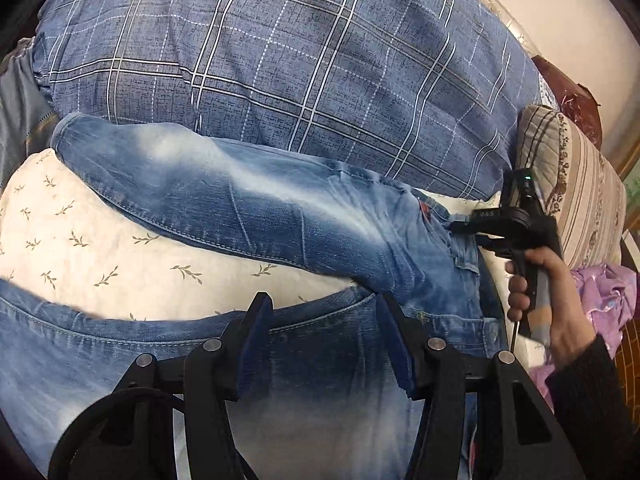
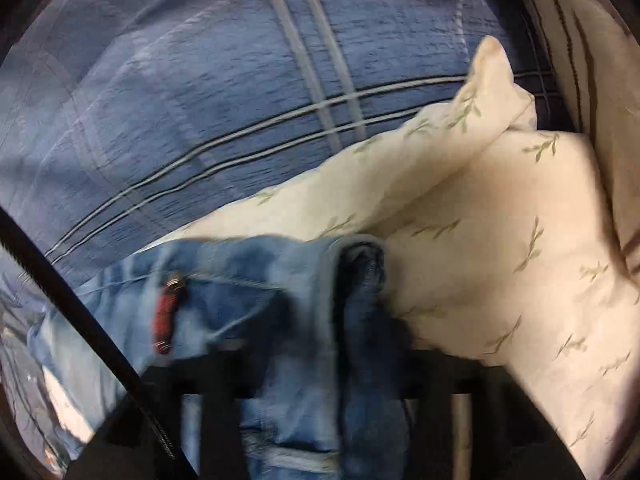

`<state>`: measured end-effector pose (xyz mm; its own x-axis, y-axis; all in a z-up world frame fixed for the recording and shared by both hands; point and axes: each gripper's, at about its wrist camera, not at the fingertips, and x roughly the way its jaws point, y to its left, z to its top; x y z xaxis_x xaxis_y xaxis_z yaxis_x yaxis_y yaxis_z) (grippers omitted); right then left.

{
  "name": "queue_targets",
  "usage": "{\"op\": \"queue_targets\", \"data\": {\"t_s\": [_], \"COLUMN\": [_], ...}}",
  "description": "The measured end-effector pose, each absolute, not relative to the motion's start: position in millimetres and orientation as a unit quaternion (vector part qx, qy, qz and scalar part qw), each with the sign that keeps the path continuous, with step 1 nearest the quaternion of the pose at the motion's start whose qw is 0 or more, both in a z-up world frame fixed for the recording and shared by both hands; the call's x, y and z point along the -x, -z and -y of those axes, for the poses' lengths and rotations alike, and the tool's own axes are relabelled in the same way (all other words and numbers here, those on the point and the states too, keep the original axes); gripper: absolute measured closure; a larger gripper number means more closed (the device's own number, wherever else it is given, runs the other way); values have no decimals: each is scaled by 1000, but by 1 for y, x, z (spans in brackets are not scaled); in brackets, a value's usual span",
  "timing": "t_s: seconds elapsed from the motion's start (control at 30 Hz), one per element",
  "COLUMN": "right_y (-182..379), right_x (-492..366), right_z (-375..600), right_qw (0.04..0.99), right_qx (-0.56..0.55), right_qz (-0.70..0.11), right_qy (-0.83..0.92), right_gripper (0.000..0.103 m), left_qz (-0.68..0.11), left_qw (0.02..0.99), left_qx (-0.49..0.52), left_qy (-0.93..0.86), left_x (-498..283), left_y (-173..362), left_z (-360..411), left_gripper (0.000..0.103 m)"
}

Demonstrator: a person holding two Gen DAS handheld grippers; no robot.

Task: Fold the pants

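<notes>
Faded blue jeans [image 1: 248, 208] lie spread on a white leaf-print sheet [image 1: 80, 240], one leg running to the far left, the other under my left gripper. My left gripper [image 1: 324, 344] is open, its blue pads just above the near leg's denim. My right gripper [image 1: 472, 226], held by a hand at the right, is at the waistband. In the right wrist view the waistband [image 2: 320, 312] with a red tab [image 2: 165, 312] is bunched between the blurred fingers, so the gripper [image 2: 320, 360] is shut on it.
A blue plaid quilt [image 1: 320, 80] is heaped behind the jeans. A striped floral pillow [image 1: 568, 184] and purple fabric [image 1: 604, 292] lie at the right. The white sheet is bunched into a fold [image 2: 460, 152] beside the waistband.
</notes>
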<state>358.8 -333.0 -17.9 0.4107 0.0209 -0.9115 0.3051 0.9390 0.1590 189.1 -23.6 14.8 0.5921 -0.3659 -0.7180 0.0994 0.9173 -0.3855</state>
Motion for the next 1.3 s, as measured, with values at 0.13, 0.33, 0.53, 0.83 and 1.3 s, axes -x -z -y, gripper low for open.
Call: {"op": "queue_targets", "data": {"t_s": [0.13,0.33,0.53,0.83,1.3], "right_y": [-37,-65,-28,-29,-47], "right_x": [-313,-197,-166,-165,-146], "right_z": [296,256,258,270,306], "right_qw": [878,908,882,869,872], "right_qx": [-102,-137,-213,-241,-265], "right_qz": [-461,-394,-420,-432,-410], "right_qy": [78,30,-5,-16,-23], "right_gripper": [88,88,91,92,93], "left_qz": [-427,-435,-454,-544,-458], "left_qw": [872,854,827,776,833], "left_qx": [186,230,279,298,292], "left_qy": [148,170,181,111,108], "left_x": [-184,-184,-214,-326,-203], "left_y": [-20,-26,-38,-4,-61], "left_z": [13,-1,8,56,50], "left_gripper": [49,49,40,46,99]}}
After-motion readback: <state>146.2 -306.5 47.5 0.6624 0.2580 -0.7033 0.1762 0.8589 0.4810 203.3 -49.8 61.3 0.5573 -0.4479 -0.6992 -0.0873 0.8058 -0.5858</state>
